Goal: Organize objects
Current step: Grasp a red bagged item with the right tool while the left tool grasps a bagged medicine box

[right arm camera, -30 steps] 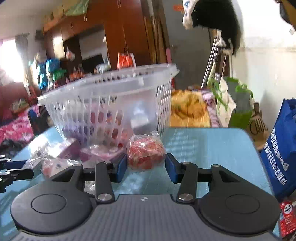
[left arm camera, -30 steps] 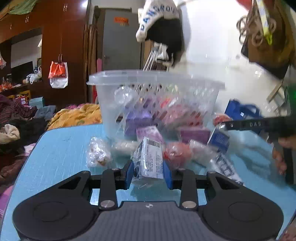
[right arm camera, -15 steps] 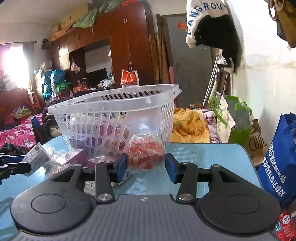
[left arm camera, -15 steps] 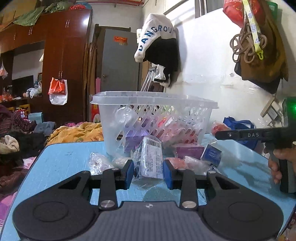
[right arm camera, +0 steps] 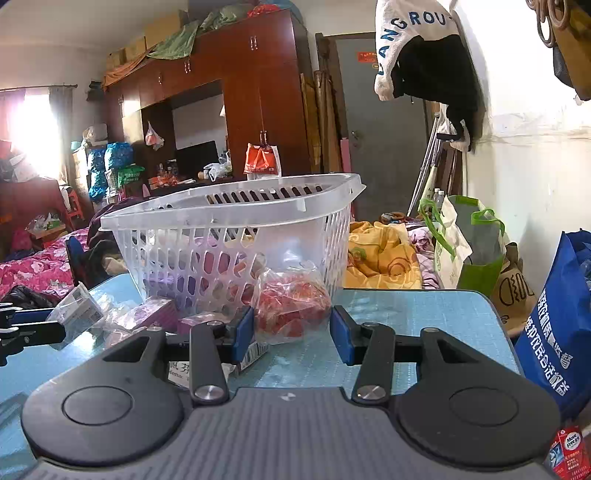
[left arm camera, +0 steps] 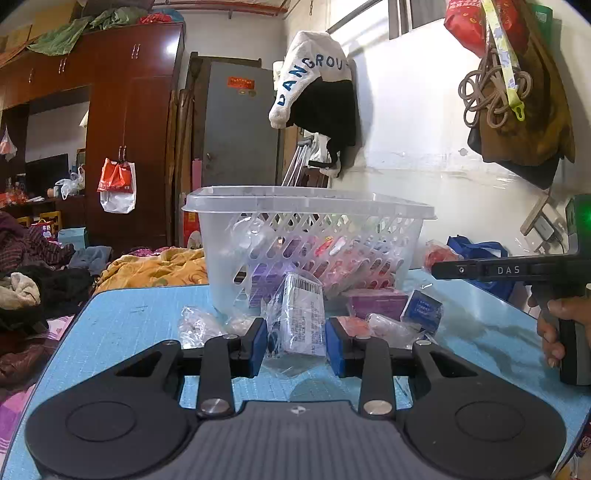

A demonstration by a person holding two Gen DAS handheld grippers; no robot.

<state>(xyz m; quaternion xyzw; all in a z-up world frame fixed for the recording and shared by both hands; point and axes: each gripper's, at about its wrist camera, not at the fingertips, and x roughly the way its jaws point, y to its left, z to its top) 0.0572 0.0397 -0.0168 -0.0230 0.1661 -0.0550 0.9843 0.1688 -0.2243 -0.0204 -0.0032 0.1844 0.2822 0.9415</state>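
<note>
Carry step: left gripper [left arm camera: 297, 341] clamps labelled packet [left arm camera: 301, 317], right gripper [right arm camera: 291, 332] clamps red packet [right arm camera: 291, 308]; next, lift over basket [left arm camera: 306, 210] rim at 12 o'clock

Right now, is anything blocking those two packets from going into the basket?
Only the basket's own wall: the left gripper's barcoded packet and right gripper's red packet sit below its rim.

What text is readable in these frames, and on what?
"ANGROU": white sleeve hung on the wall.
"DAS": right gripper body.
"Move Free": red box, bottom right.
Chinese print: blue bag, legible, not transcribed.
Barcode label: packet in the left gripper, too small to read.
Door sign: blurred.
</note>
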